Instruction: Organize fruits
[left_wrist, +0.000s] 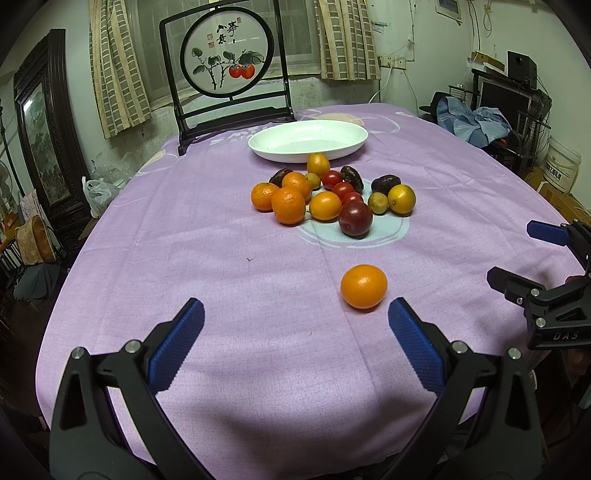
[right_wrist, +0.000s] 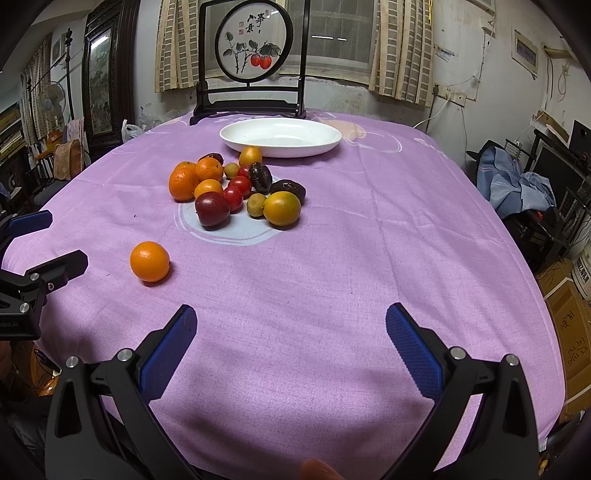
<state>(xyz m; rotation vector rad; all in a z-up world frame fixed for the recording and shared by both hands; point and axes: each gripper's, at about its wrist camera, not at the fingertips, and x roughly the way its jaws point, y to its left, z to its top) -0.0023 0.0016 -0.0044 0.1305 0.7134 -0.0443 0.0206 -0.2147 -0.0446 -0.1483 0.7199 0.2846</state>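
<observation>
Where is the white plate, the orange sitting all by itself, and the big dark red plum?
white plate (left_wrist: 258, 144): left wrist view, on its near left rim.
lone orange (left_wrist: 364, 286): left wrist view, middle of its peel.
plum (right_wrist: 212, 208): right wrist view, middle of its dark red skin.

Cloth, glaze and textured pads

Matt woven purple cloth (left_wrist: 221, 236) covers the tabletop; the white dish (left_wrist: 308, 142) looks glossy; blue fingers (left_wrist: 413, 347) show ribbed, matt pads.

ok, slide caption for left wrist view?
Open left gripper near lone orange; fruit pile before empty plate.
</observation>
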